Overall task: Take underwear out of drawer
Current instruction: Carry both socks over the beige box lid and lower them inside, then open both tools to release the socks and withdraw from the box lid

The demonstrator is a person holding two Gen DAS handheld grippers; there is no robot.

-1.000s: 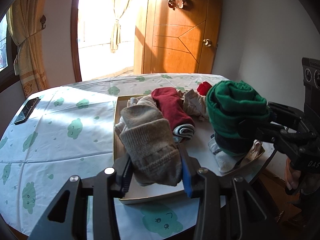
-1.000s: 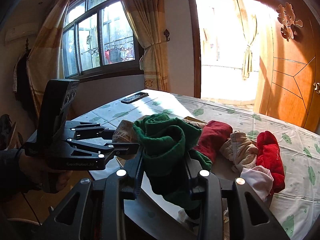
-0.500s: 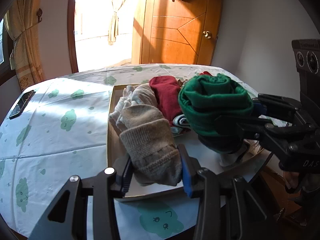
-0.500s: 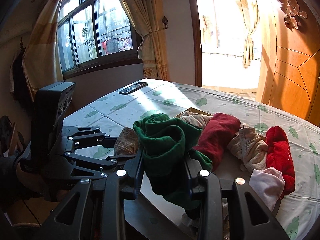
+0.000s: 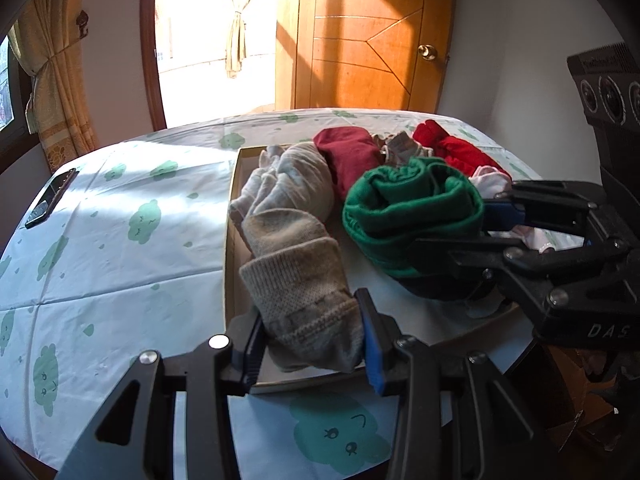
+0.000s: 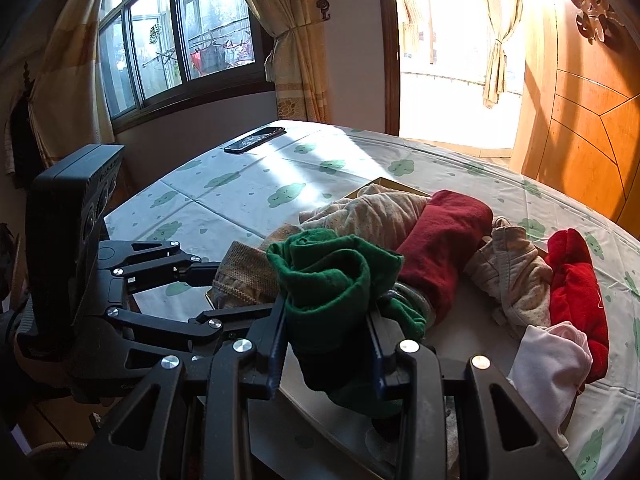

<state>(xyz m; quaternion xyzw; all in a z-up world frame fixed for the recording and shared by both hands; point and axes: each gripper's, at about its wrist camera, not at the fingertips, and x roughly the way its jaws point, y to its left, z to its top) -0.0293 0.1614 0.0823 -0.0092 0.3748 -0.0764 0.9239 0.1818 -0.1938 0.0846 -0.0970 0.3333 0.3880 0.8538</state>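
A shallow cardboard drawer tray (image 5: 232,216) lies on the cloud-print tablecloth and holds rolled garments. My left gripper (image 5: 310,342) is shut on a beige knit roll (image 5: 304,292) at the tray's near end; it also shows in the right wrist view (image 6: 240,276). My right gripper (image 6: 326,324) is shut on a green roll (image 6: 324,280), held above the tray's right part (image 5: 408,216). A dark red roll (image 5: 352,156), a pale beige garment (image 5: 288,184), a bright red piece (image 5: 460,152) and a pink-white piece (image 6: 552,356) lie in the tray.
A black phone (image 5: 50,198) lies at the table's far left edge. A wooden door (image 5: 368,36) and a bright doorway with curtains stand behind. The table's near edge curves under both grippers. A window (image 6: 180,40) is on the left wall.
My right gripper has carried the green roll leftward over the tray, nearer the beige roll. My left gripper has kept its grip on the beige roll and shifted slightly.
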